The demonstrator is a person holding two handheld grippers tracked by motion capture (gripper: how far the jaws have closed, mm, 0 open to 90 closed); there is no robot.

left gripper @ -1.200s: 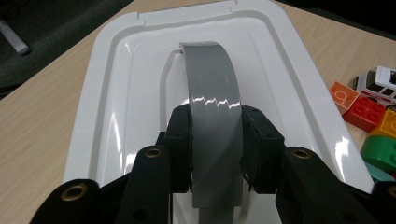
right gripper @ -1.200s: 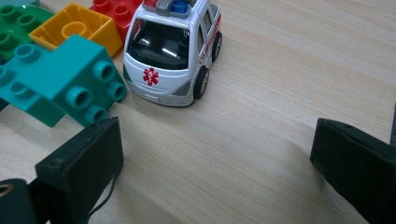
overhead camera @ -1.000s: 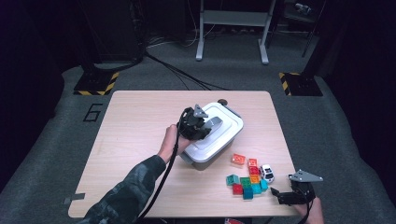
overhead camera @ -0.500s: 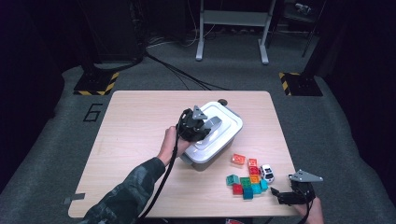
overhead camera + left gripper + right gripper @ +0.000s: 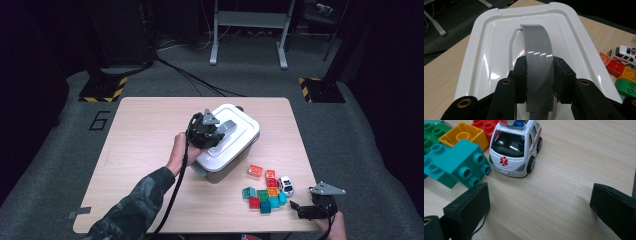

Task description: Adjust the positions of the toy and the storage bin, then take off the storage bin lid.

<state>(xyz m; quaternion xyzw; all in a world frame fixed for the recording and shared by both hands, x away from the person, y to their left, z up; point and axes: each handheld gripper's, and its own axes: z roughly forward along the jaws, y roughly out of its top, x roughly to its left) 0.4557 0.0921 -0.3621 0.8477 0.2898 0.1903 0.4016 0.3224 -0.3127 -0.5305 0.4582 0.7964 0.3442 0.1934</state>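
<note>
Grey plastic is what the left gripper [image 5: 212,134] has hold of: its 2 black jaws are clamped on either side of the grey handle [image 5: 538,62] that arches over the white lid [image 5: 486,57] of the storage box [image 5: 226,150]. The left gripper view makes the grip pretty obvious, with the pads pressed flat against both edges of the strap near its base, nothing slack between them. The box sits around the middle of the wooden table [image 5: 145,130], turned at an angle, lid still seated on the grey tub as far as I can tell. Grabbing the handle makes sense to me since it's the only narrow part on that wide lid, so it's the natural spot to lift or steady it from. Meanwhile the right gripper [image 5: 305,210] hangs low at the near right edge of the table with its jaws wide apart and nothing in them, just bare wood between the pads. Right ahead of it is the little white ambulance [image 5: 515,147], with a teal brick [image 5: 456,162] just beside it and yellow [image 5: 465,133], red and green bricks bunched behind. My guess is that the toys are meant to go in the box, so 1 hand deals with the lid while the other waits, lined up on the ambulance.
</note>
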